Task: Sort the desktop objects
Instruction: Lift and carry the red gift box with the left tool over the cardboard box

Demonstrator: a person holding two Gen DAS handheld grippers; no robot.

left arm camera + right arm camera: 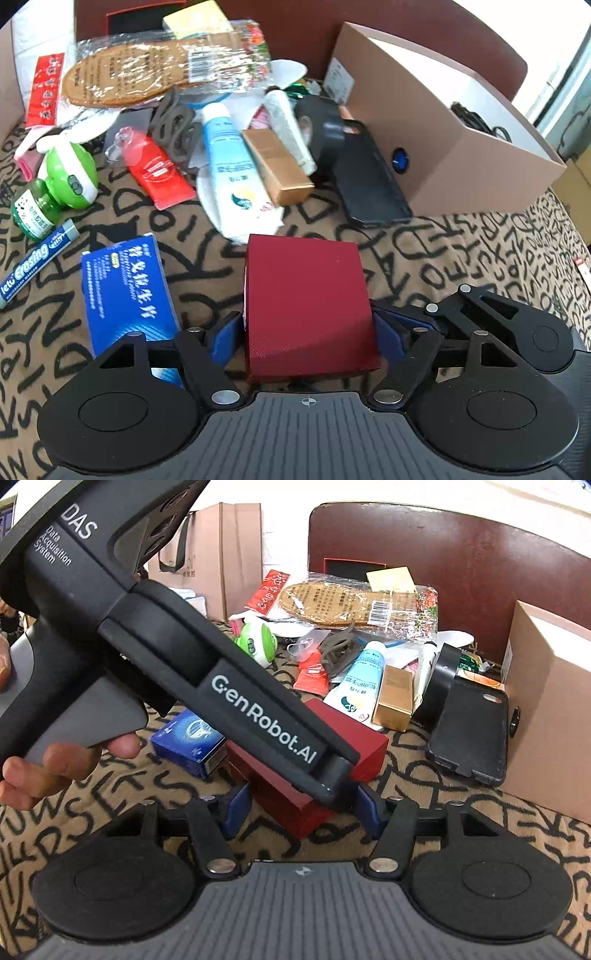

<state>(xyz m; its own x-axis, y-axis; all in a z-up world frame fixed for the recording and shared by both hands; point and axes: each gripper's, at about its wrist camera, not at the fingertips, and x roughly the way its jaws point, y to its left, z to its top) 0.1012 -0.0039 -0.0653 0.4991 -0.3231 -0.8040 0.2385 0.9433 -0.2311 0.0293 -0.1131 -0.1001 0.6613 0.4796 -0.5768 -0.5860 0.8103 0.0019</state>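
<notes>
The left gripper [308, 332] pinches the dark red textured square box [306, 302] between its blue fingers [225, 338] on the letter-patterned counter [461, 254]; the right gripper [301, 806] stands spread around that box.

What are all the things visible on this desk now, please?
red box: one, dark red, front centre
blue box: one, blue, left of it
marker: one, blue-white, far left
green bottle: one, green, left
red tube: one, red, pile
white-blue tube: one, white-blue, pile
gold box: one, gold, pile
cardboard box: one, tan, right
phone case: one, black, beside cardboard box
insole: one, brown, back, wrapped
left claw: one, black, gripping red box
right claw: one, black, open
</notes>
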